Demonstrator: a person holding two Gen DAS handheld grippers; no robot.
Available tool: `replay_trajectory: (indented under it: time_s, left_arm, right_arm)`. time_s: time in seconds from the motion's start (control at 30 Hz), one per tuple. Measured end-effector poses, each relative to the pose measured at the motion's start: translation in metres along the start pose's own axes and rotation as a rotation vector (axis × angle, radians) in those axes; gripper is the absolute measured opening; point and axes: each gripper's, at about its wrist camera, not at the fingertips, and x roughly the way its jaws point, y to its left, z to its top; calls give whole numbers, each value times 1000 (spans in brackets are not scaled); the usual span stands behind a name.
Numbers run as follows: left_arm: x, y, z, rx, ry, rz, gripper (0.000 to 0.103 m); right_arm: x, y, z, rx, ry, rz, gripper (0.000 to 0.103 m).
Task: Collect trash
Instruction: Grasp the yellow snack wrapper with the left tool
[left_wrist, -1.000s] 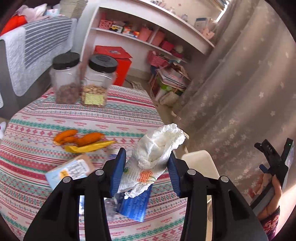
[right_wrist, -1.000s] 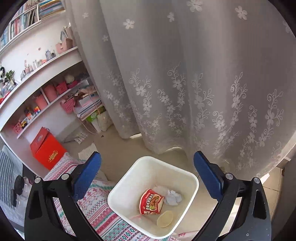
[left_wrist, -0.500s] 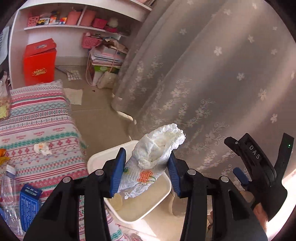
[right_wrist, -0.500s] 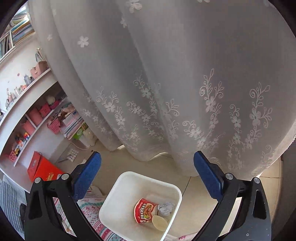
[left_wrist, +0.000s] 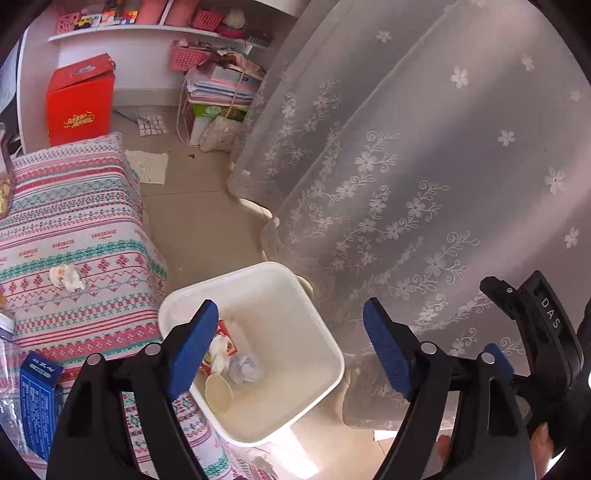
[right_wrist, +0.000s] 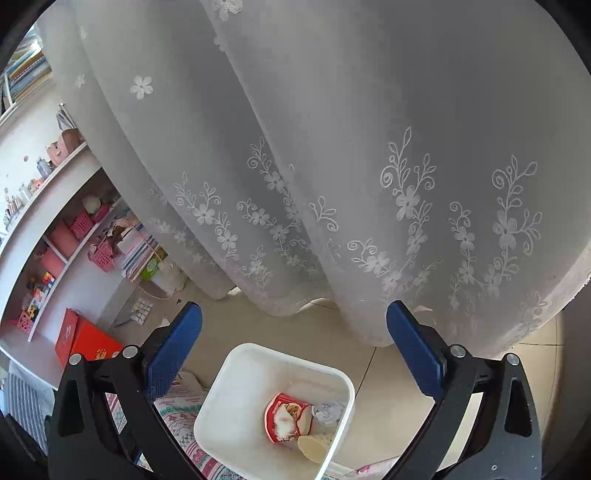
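Note:
A white square bin stands on the floor beside the table; it also shows in the right wrist view. Inside lie a red packet, a white wad on it, a crumpled grey paper and a round lid. My left gripper is open and empty above the bin. My right gripper is open and empty, also above the bin. A crumpled tissue and a blue box lie on the patterned tablecloth.
A lace curtain hangs right behind the bin. A red box, stacked papers and shelves with pink baskets stand along the far wall. Loose sheets lie on the floor.
My left gripper swung from the table to over the bin, opened and let go of the white wad, which now lies in the bin. My right gripper rose slightly.

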Motion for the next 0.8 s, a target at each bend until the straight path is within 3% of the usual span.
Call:
replay_trajectory:
  time_s: [0.2, 0.4, 0.63, 0.8]
  left_arm:
    - [-19, 28, -3, 54, -58, 257, 91]
    - [-36, 90, -8, 51, -38, 430, 91]
    - [-58, 176, -10, 131, 101, 609, 91]
    - [-77, 233, -9, 173, 259, 627, 91]
  right_arm:
    - [2, 31, -25, -138, 42, 2, 96]
    - [-4, 73, -56, -306, 70, 41, 96]
    - [-8, 108, -87, -411, 144, 108, 96]
    - [-9, 123, -101, -426, 175, 129, 96]
